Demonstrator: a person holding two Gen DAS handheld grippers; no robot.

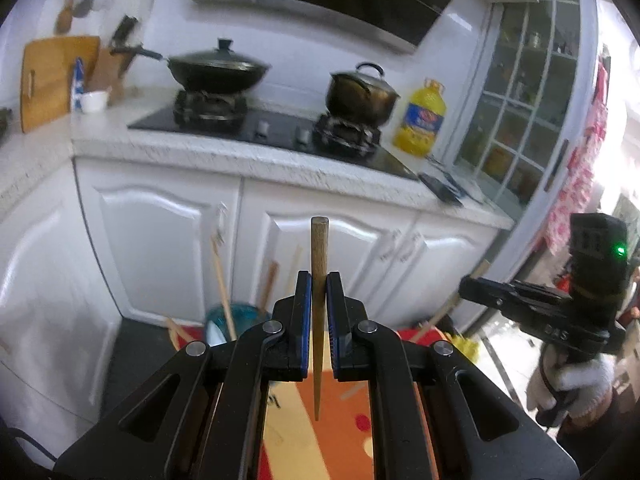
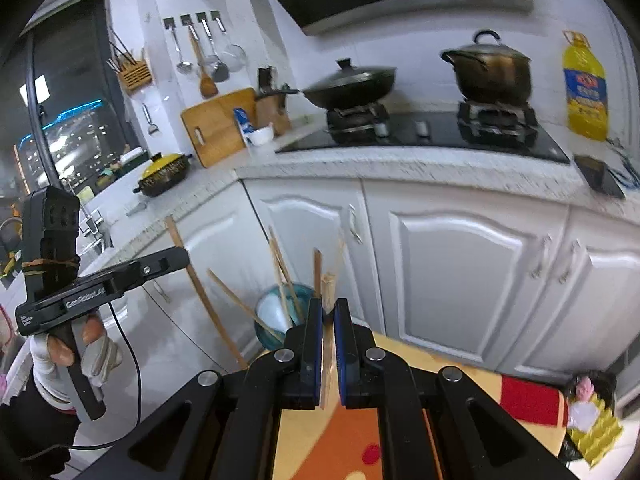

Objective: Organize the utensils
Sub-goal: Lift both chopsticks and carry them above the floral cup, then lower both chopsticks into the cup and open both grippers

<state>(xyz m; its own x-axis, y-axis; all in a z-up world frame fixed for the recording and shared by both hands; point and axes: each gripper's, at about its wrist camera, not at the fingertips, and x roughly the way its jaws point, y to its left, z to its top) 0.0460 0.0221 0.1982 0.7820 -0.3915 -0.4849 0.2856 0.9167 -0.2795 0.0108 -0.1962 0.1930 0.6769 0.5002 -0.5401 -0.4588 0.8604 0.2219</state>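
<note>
The left gripper [image 1: 319, 300] was pinched nearly shut on a tapered brown wooden chopstick [image 1: 319, 264], its blunt end jutting past the blue pads [image 1: 306, 320] and its point trailing back between the jaws. The right gripper [image 2: 328, 320] was likewise clamped on a pale wooden chopstick [image 2: 328, 284], which stuck out only a little beyond the fingertips. Both sticks appeared lifted in mid-carry. Just beyond and below stood a teal glass cup [image 2: 276, 312] already bristling with chopsticks. The next move likely called for tipping each stick upright and lowering it into that cup without knocking the others.
</note>
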